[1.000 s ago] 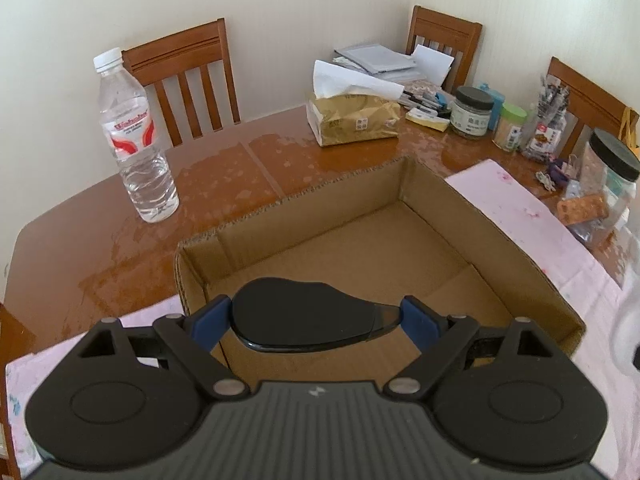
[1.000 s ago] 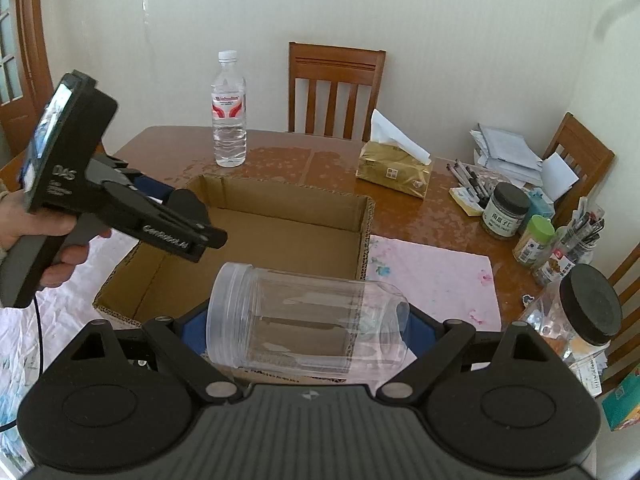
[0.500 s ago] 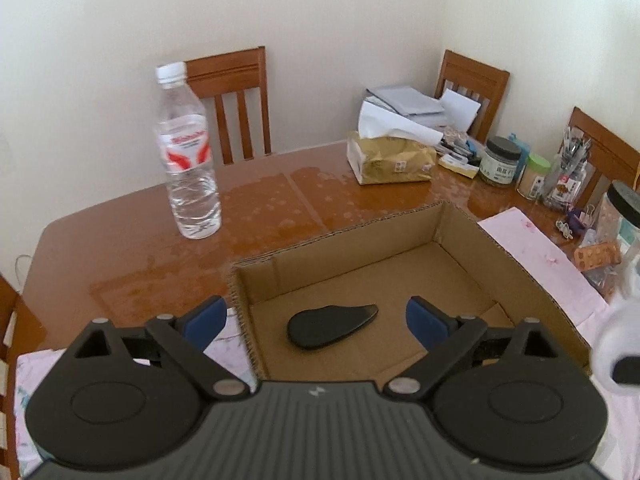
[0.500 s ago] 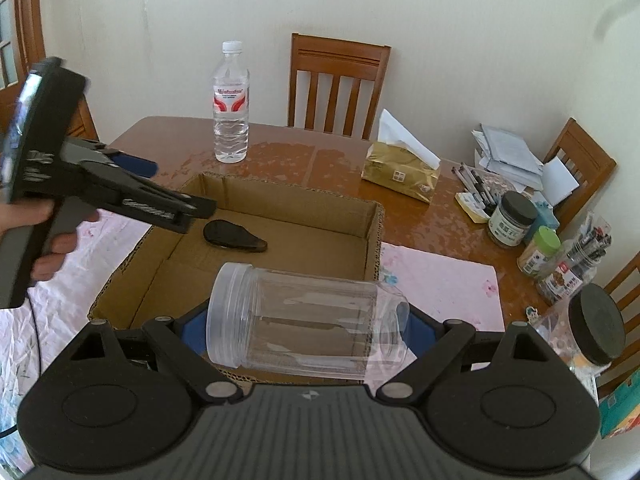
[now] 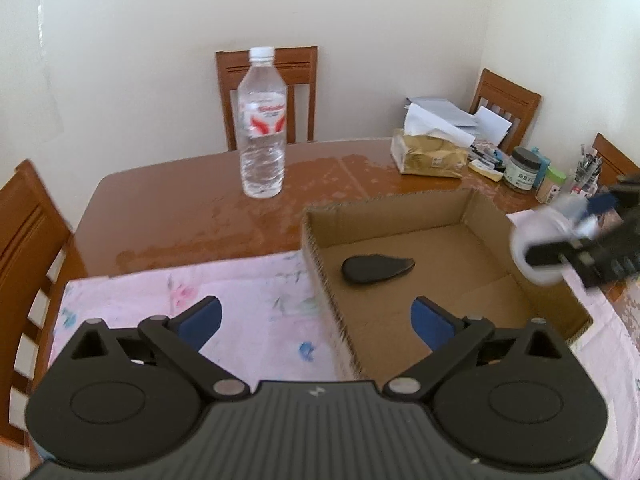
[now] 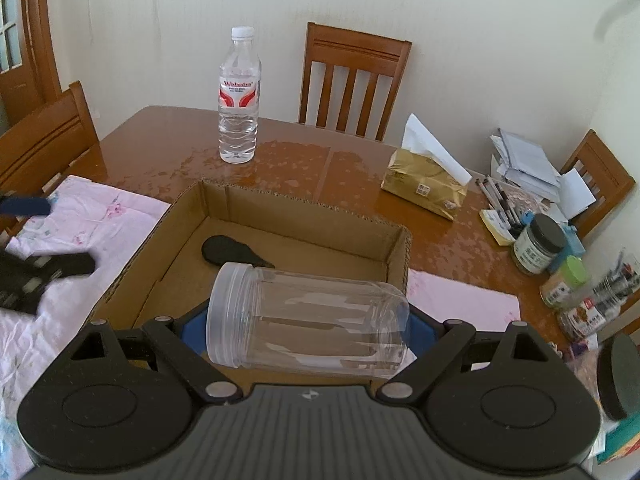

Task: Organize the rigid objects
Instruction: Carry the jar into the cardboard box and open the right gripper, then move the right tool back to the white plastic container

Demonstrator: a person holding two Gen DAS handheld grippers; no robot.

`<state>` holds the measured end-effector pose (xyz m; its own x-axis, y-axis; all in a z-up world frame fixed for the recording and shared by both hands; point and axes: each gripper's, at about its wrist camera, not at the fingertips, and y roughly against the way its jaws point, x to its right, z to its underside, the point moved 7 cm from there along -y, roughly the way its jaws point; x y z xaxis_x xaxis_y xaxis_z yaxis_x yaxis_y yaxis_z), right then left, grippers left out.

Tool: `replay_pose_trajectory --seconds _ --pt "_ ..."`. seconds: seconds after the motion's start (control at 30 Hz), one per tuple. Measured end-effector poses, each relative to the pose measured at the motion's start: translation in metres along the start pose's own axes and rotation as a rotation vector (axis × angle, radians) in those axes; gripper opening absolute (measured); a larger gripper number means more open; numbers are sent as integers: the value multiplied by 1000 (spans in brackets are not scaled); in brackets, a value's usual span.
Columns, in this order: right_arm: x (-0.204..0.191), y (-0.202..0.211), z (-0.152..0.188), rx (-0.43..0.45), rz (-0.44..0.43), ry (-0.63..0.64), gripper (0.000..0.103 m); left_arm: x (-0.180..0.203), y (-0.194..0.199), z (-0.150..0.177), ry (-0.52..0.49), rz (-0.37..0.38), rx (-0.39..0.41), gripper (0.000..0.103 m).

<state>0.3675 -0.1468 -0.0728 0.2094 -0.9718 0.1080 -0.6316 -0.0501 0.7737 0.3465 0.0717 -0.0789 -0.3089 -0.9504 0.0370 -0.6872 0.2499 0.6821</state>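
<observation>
An open cardboard box sits on the table. A flat black piece lies loose on its floor. My left gripper hovers over the box's near left corner and the pink cloth; its jaws are opening, with nothing between them. My right gripper is shut on a clear lidless plastic jar, held sideways over the box's near edge. In the left wrist view the jar is a blur at the box's right side.
A water bottle stands behind the box. A gold tissue pack, pens, papers and small jars crowd the far right. A pink cloth covers the near table. Wooden chairs ring the table.
My left gripper let go of the black piece, which now lies in the box, and drew back to the left with wider jaws. My right gripper carried the jar closer over the box.
</observation>
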Motion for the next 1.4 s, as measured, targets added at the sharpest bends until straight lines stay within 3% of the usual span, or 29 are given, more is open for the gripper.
replay_pose_trajectory --seconds 0.2,0.37,0.8,1.1,1.4 --pt "-8 -26 -24 4 28 35 95 -12 10 21 20 -32 -7 101" --pt "-9 -35 -33 5 32 33 103 -19 15 31 44 -42 -16 101" --pt "0 3 -3 21 25 -3 103 -9 34 41 65 -79 -22 101" --pt "7 42 48 59 -32 -32 103 16 63 59 98 -142 -32 101" --pt "11 56 127 3 -151 -69 103 51 82 103 158 -183 -101 101"
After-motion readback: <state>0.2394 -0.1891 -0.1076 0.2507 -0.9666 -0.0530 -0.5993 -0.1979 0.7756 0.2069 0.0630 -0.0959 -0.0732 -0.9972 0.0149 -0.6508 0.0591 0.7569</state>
